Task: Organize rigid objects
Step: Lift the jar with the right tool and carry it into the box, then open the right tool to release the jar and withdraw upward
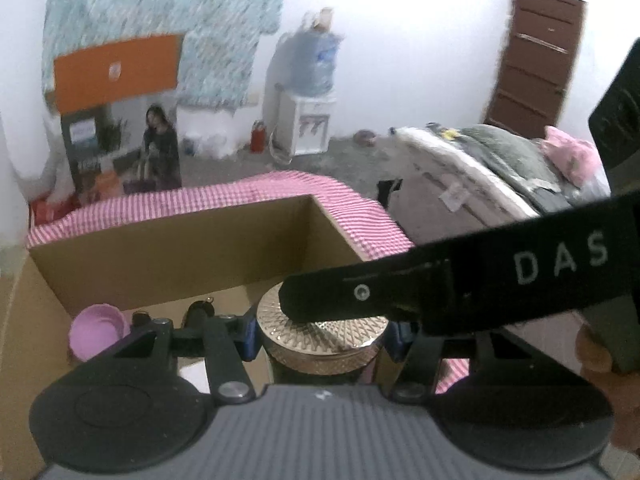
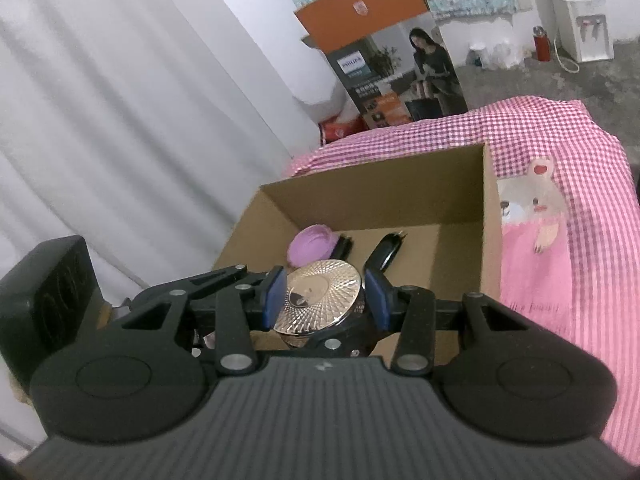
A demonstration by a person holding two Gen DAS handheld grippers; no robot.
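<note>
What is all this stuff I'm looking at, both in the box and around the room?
Round jar with patterned gold lid: one, gold, held between both grippers over the box.
Brown cardboard box: one, open, on the checked cloth.
Lilac plastic cap: one, on the box floor.
Small black objects: a few, on the box floor; kind unclear.
Pink checked cloth with bear picture: one, under the box.
Orange printed carton: one, standing by the wall.
White water dispenser: one, far wall.
Brown door: one, far right.
Left gripper: blue pads, on the jar.
Right gripper: blue pads, on the jar.
</note>
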